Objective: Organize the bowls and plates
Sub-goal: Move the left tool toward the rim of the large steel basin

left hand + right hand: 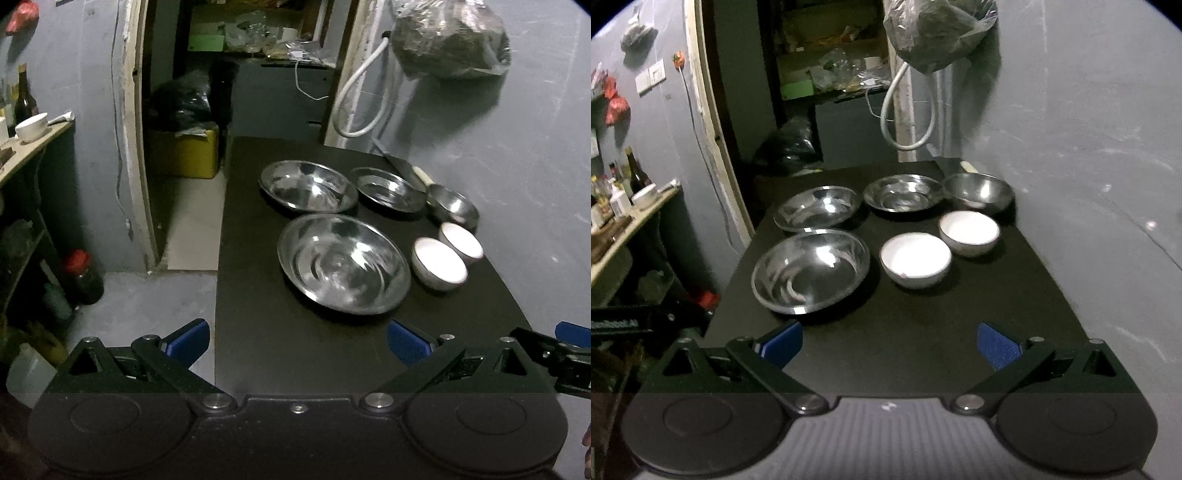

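black tabletop (923,332) carries six vessels, each standing apart from the others or only just beside them. nearest the tongs: one large steel bowl (810,270) at the left. directly behind it: a steel plate (817,209). to the right of that plate: a second steel plate (903,192), then a small steel bowl (978,192) at the far right corner. two white bowls (915,264) (969,233) sit in front of the small steel bowl, to the right of the large steel bowl, one just behind the other.

left tongs (298,345): released, blue pads wide apart, nothing between them, positioned over the near left edge of the tabletop.

right tongs (889,345): released, blue pads wide apart, nothing between them, positioned over the bare near part of the tabletop, short of the vessels.
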The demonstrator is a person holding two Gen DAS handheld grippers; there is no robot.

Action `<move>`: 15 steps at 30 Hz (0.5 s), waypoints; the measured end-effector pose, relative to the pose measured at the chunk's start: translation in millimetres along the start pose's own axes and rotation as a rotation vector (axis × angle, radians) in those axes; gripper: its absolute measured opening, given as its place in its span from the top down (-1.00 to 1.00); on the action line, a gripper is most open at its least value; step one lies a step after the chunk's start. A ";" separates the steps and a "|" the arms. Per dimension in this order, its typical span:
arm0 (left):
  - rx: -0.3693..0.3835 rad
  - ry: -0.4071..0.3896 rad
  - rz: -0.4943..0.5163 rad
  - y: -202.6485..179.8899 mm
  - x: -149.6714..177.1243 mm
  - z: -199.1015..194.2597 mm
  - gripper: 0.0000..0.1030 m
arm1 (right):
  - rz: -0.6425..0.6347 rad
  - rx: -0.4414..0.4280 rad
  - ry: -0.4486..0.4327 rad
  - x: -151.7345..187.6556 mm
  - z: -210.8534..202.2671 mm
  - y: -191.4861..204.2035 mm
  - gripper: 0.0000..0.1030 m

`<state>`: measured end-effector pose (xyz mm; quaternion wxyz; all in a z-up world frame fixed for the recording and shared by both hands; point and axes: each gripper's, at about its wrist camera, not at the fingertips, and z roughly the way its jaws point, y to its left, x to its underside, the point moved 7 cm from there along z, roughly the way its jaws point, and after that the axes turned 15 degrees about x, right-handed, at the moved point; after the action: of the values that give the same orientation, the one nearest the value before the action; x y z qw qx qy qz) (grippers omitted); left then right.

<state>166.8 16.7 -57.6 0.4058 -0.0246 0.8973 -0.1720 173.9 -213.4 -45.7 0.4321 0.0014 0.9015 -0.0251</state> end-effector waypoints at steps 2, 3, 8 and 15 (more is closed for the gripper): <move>-0.024 0.004 0.003 0.8 -15.2 12.5 -0.98 | 0.002 -0.030 -0.003 -14.7 13.1 2.8 -1.00; -0.035 0.007 0.002 0.8 -23.0 18.7 -0.98 | 0.000 -0.044 -0.007 -22.0 20.9 4.2 -1.00; -0.083 0.032 -0.013 4.1 -61.1 51.9 -0.98 | -0.007 -0.100 -0.023 -54.5 55.9 9.0 -1.00; -0.028 0.128 -0.092 14.1 -96.2 92.0 -0.98 | 0.090 -0.224 0.007 -91.6 96.9 12.4 -1.00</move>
<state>300.3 21.1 -49.2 0.3388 -0.0603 0.9217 -0.1791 307.1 -203.7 -35.4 0.4273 -0.0063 0.8991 0.0953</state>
